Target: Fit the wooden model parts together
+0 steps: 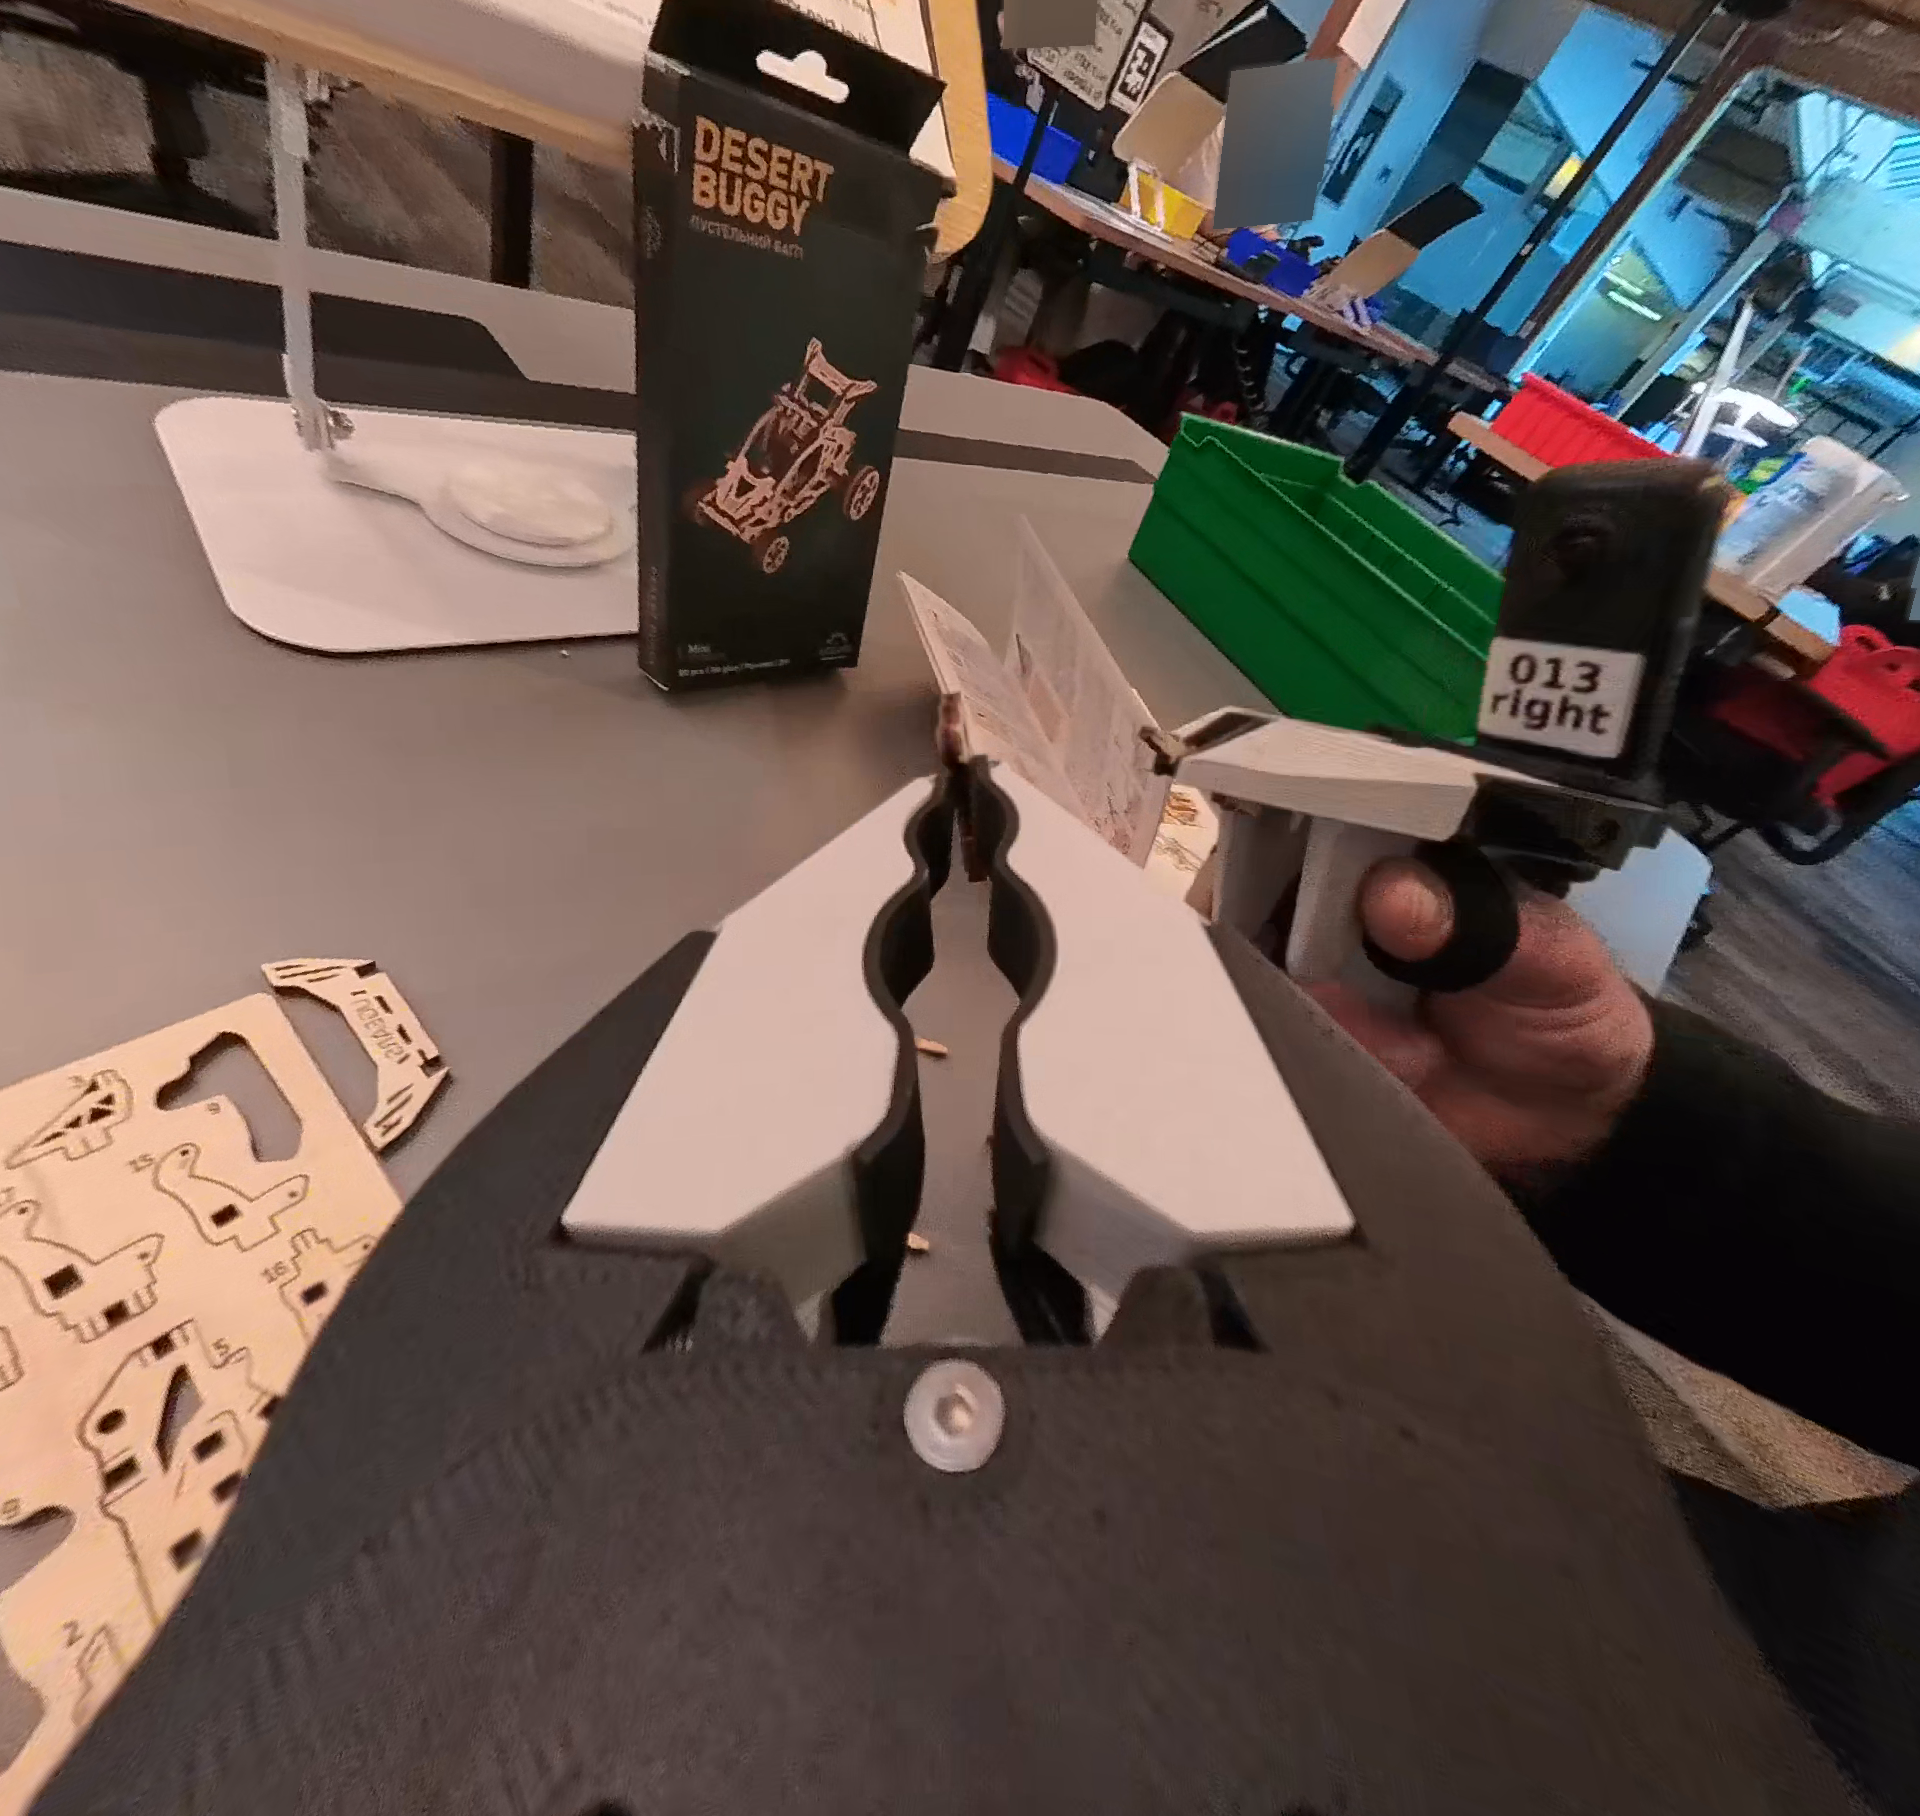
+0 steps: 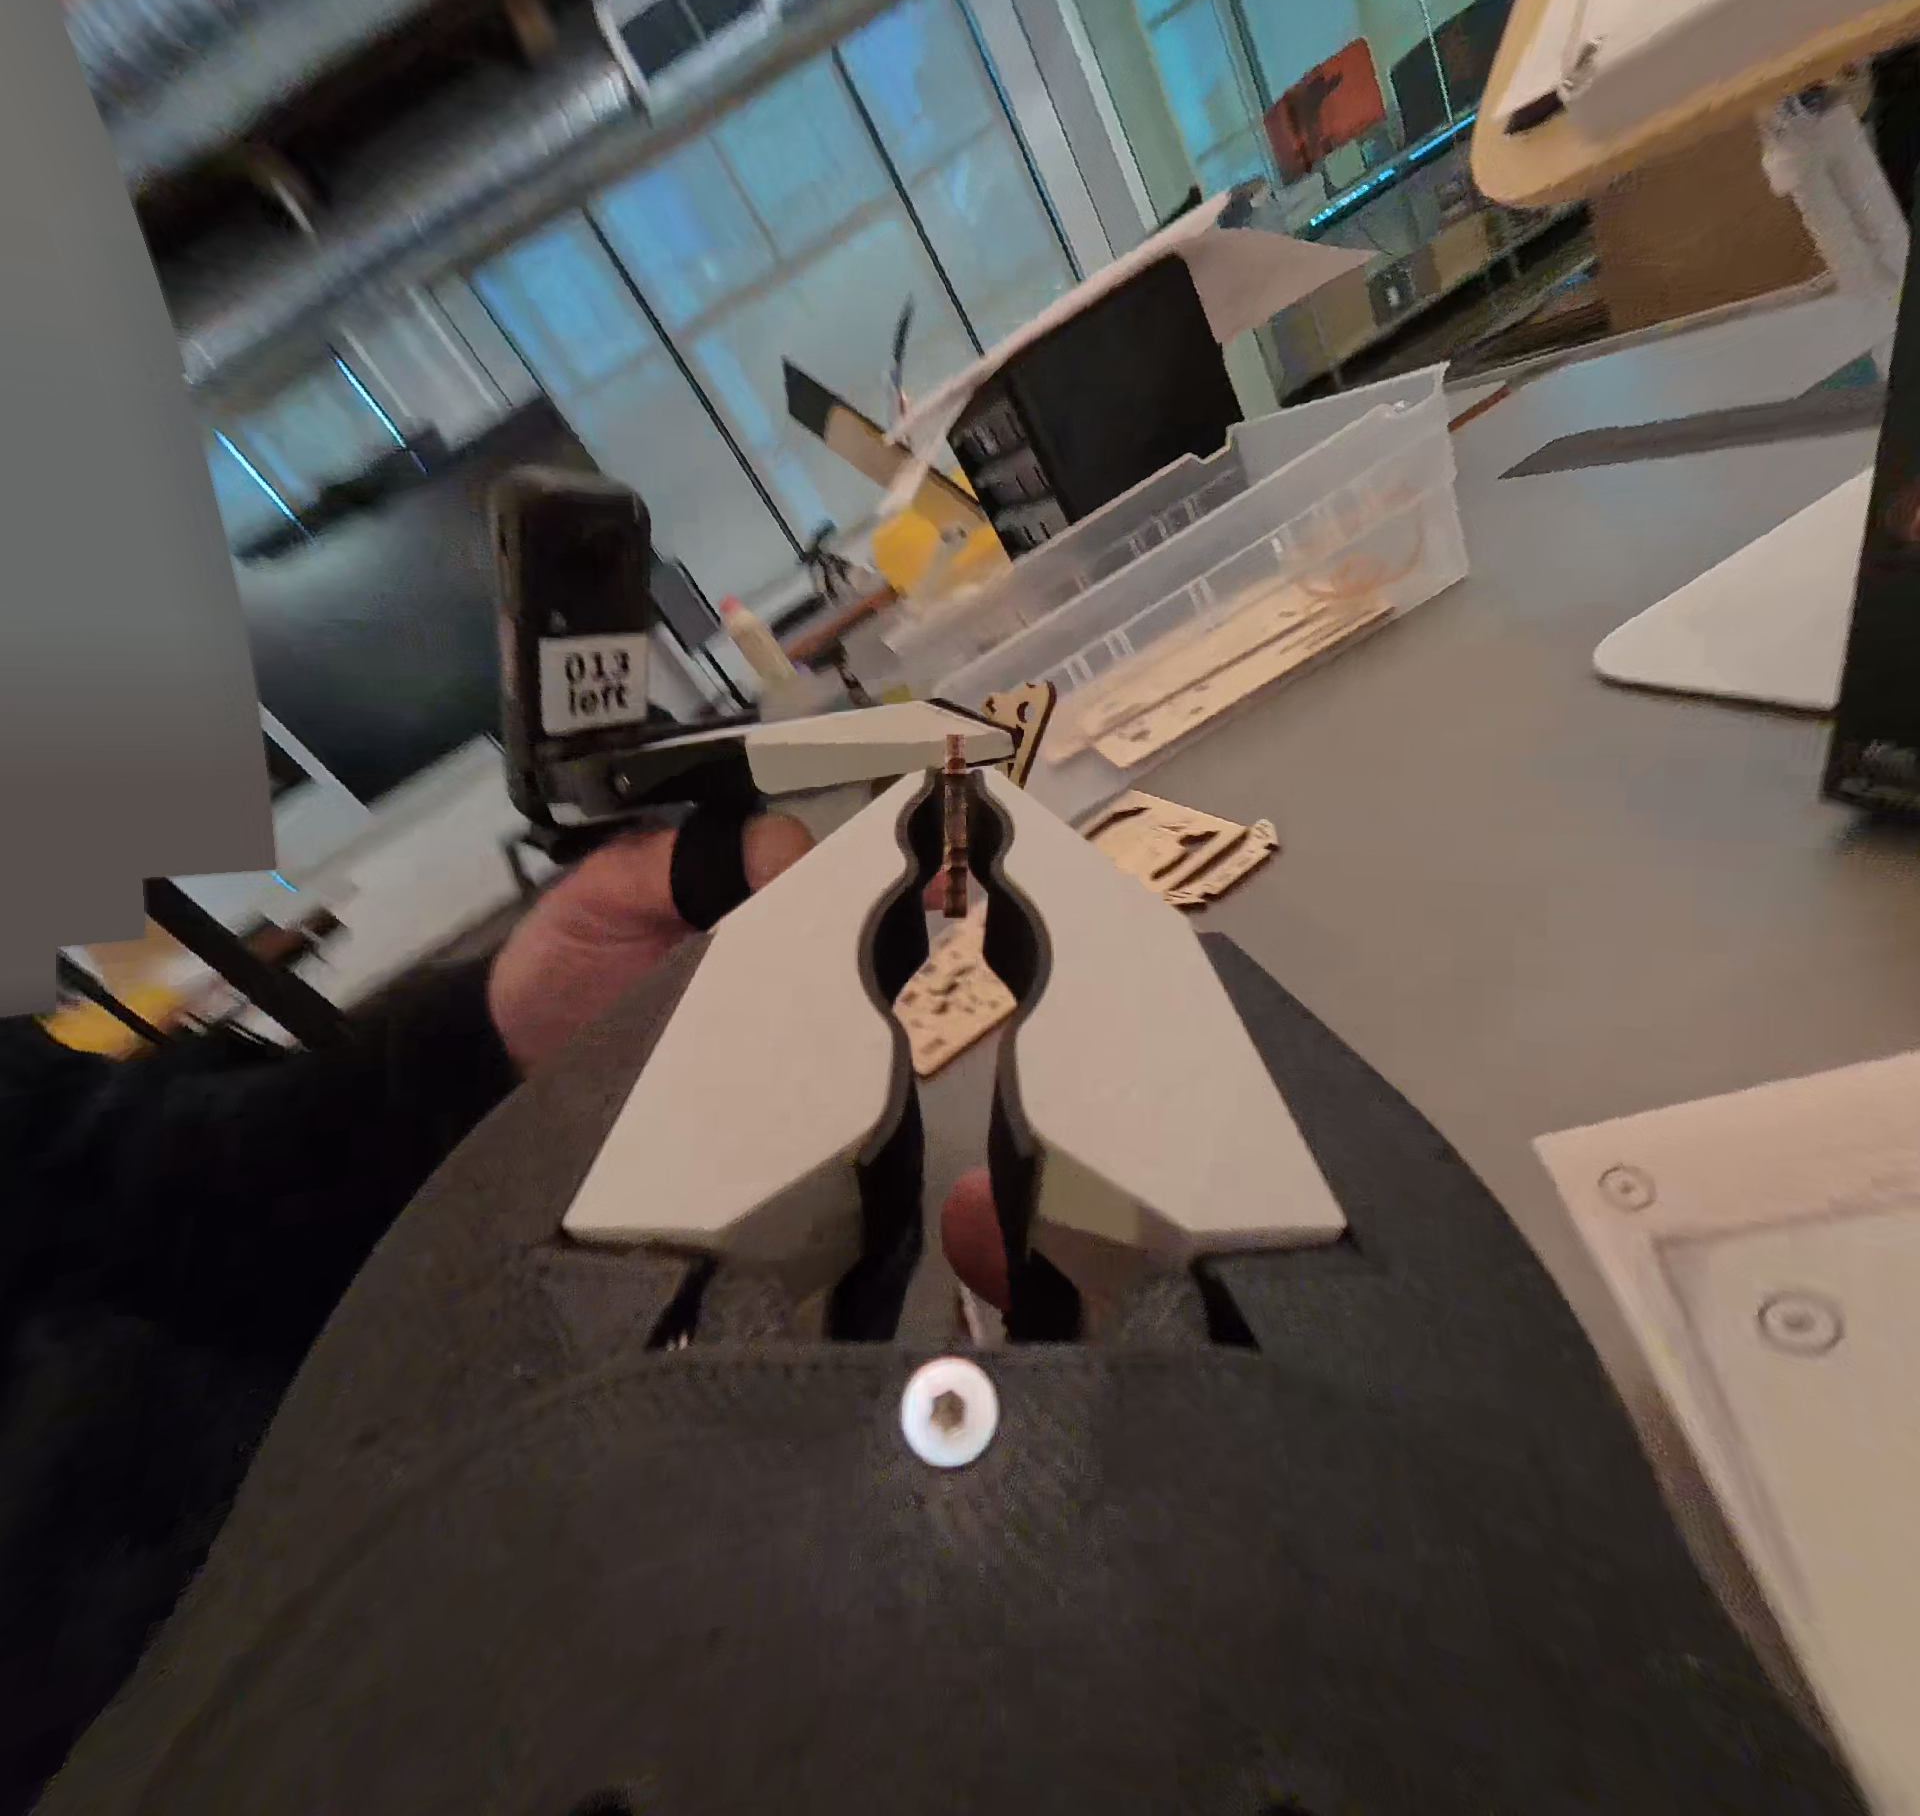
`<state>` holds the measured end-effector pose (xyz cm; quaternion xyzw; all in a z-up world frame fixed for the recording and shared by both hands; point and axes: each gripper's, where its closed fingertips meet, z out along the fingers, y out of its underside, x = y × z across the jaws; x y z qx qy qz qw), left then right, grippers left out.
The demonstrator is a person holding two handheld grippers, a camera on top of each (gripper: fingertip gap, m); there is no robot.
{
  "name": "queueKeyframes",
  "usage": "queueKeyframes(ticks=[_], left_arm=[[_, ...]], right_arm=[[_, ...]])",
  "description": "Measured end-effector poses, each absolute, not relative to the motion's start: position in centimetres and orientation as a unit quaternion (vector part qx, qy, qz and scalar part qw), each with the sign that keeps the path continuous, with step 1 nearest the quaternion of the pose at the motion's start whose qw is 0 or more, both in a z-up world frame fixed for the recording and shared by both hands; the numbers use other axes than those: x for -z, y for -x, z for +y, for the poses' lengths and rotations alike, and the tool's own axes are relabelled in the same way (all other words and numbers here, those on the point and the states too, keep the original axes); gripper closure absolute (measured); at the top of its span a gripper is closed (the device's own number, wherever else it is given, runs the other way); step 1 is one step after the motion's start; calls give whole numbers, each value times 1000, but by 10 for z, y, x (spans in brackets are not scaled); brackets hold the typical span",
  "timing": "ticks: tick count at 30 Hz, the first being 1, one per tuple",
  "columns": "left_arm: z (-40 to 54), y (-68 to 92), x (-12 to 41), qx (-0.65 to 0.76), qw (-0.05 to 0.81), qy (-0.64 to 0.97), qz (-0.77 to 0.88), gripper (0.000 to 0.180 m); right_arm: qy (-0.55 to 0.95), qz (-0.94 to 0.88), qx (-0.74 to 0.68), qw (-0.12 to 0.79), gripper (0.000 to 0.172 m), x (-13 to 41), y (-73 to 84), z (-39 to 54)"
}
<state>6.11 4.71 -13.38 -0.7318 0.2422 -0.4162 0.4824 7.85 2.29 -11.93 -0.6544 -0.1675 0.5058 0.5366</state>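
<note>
clamping edge-on wooden parts, left tongs [image 1: 961, 810] and right tongs [image 2: 956, 810] hover over table [image 1: 416, 779].

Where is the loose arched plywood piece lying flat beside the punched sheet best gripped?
Probably across the narrow middle band of the arched plywood piece, coming straight down from above: it lies flat on the grey table, so only its thin edges offer opposing faces.

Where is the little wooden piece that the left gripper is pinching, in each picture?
Left wrist view: the wooden piece stands edge-on at the left gripper tips, just above the picture's middle.
Right wrist view: it pokes out of the left gripper as a tan plate, centre, above the middle.
Shared landmark: the white stand base on the grey table.
</note>
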Motion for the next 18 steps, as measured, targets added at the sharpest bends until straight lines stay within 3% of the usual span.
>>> queueKeyframes(ticks=[8, 18], left_arm=[[42, -69, 131, 354, 508, 725, 302, 179], [44, -70, 126, 220, 563, 700, 380, 179]], right_arm=[[699, -312, -295, 572, 170, 125, -70, 38], [715, -293, -297, 561, 170, 125, -71, 40]])
